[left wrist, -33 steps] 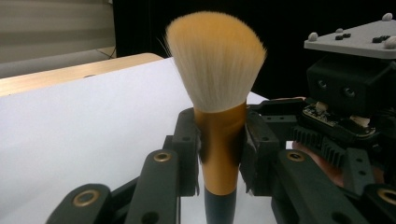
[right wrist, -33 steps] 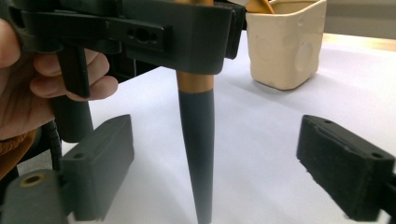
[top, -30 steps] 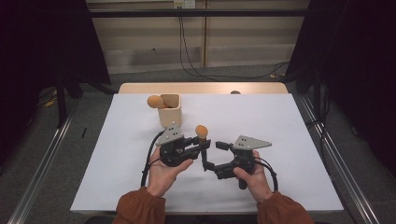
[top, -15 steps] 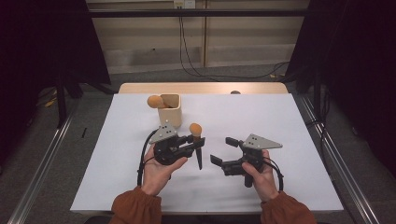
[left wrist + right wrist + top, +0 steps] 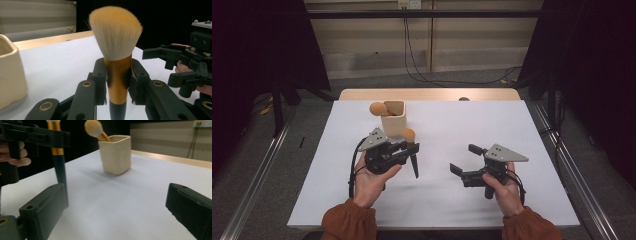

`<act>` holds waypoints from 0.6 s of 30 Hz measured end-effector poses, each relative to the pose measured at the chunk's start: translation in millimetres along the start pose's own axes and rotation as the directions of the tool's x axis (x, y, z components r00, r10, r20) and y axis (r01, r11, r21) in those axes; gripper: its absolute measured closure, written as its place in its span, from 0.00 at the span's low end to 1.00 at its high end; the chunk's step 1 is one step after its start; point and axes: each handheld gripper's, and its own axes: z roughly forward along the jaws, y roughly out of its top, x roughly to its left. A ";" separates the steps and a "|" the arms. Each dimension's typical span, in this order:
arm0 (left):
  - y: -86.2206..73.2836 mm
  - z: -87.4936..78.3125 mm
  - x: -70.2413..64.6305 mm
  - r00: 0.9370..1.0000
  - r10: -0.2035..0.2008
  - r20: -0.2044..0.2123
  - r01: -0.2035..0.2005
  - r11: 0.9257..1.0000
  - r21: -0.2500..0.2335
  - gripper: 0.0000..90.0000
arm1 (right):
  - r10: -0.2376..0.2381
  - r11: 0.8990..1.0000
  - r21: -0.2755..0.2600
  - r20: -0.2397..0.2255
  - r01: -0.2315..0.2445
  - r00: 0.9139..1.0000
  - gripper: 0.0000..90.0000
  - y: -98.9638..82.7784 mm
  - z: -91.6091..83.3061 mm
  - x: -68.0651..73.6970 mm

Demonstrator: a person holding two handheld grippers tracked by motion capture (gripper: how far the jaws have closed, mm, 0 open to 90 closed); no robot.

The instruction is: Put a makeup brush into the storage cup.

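Note:
My left gripper point(image 5: 408, 150) is shut on a makeup brush point(image 5: 410, 135) with a pale orange head, gold ferrule and dark handle, held upright just right of the cream cup point(image 5: 393, 120). In the left gripper view the pads clamp the ferrule of the brush point(image 5: 116, 37). A second brush point(image 5: 378, 108) leans in the cup. My right gripper point(image 5: 465, 159) sits to the right over the white table; its jaws have just been opening and stand wide with nothing between them. The right gripper view has the cup point(image 5: 115, 155) ahead and the held brush's handle point(image 5: 60, 173) at left.
The white table top point(image 5: 512, 125) ends in a wooden strip point(image 5: 427, 94) at the far edge. Cables hang on the back wall. Dark curtains and floor rails flank both sides.
The two hands have drawn apart: the left gripper carried the brush left and toward the cup, the right gripper moved right. The right jaws stand wider.

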 end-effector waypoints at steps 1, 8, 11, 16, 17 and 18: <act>0.9 -1.3 1.0 1.000 0.002 -0.003 -0.002 1.000 0.003 0.78 | 0.000 1.000 -0.002 0.009 0.000 1.000 0.02 -0.3 -2.6 -1.8; 6.3 -11.0 9.8 1.000 0.007 -0.028 -0.007 1.000 -0.003 0.78 | -0.005 1.000 -0.017 0.063 0.006 0.998 0.00 -7.5 -18.7 -13.3; 9.6 -15.9 13.8 0.999 0.007 -0.044 -0.008 1.000 -0.015 0.78 | -0.005 1.000 -0.012 0.076 0.006 0.997 0.00 -11.1 -25.4 -18.0; 15.1 -23.6 22.5 0.998 0.006 -0.064 -0.007 1.000 -0.015 0.78 | 0.002 0.999 -0.033 0.115 0.001 0.993 0.00 -15.5 -37.8 -25.0; 16.3 -25.1 24.3 0.997 0.012 -0.071 -0.013 1.000 -0.014 0.78 | -0.001 0.999 -0.037 0.122 0.006 0.993 0.00 -16.0 -38.9 -25.9; 17.5 -26.8 25.9 0.997 0.012 -0.077 -0.013 1.000 -0.017 0.78 | -0.008 0.999 -0.037 0.125 0.013 0.992 0.00 -16.6 -40.6 -27.1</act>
